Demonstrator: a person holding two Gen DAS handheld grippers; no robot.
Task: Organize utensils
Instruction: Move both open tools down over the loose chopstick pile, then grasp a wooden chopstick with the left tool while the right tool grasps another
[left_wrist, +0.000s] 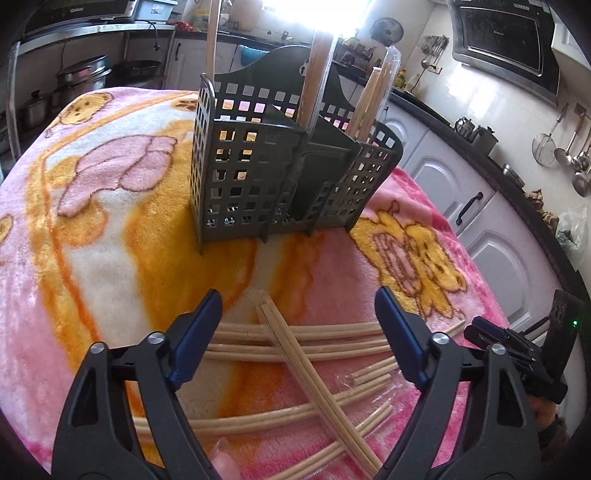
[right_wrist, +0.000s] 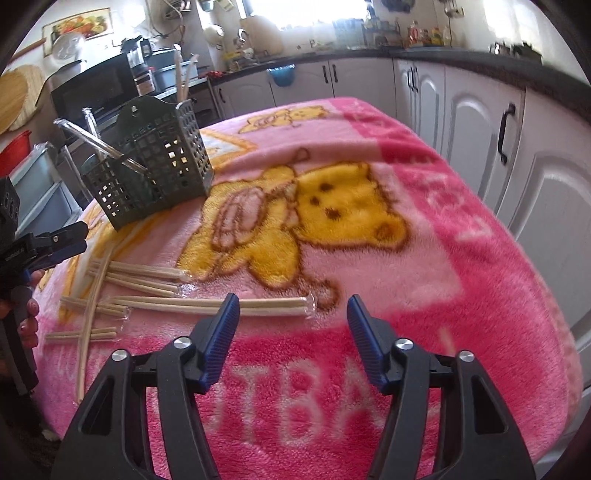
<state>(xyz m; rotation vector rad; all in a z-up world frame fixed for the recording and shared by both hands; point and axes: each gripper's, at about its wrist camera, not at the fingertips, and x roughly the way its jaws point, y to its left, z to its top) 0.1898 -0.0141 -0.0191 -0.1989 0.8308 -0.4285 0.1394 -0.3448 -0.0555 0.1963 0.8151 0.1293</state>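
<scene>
Chopsticks (left_wrist: 295, 354) lay scattered and crossed on the blanket-covered tabletop (left_wrist: 110, 240), some apparently in clear sleeves. Left tool (left_wrist: 297, 332) hovered spread above the crossed pair, likely lining up a pick. Right tool (right_wrist: 291, 332) stood spread, empty. Behind, the slotted green holder (left_wrist: 258, 177) already kept several upright.
</scene>
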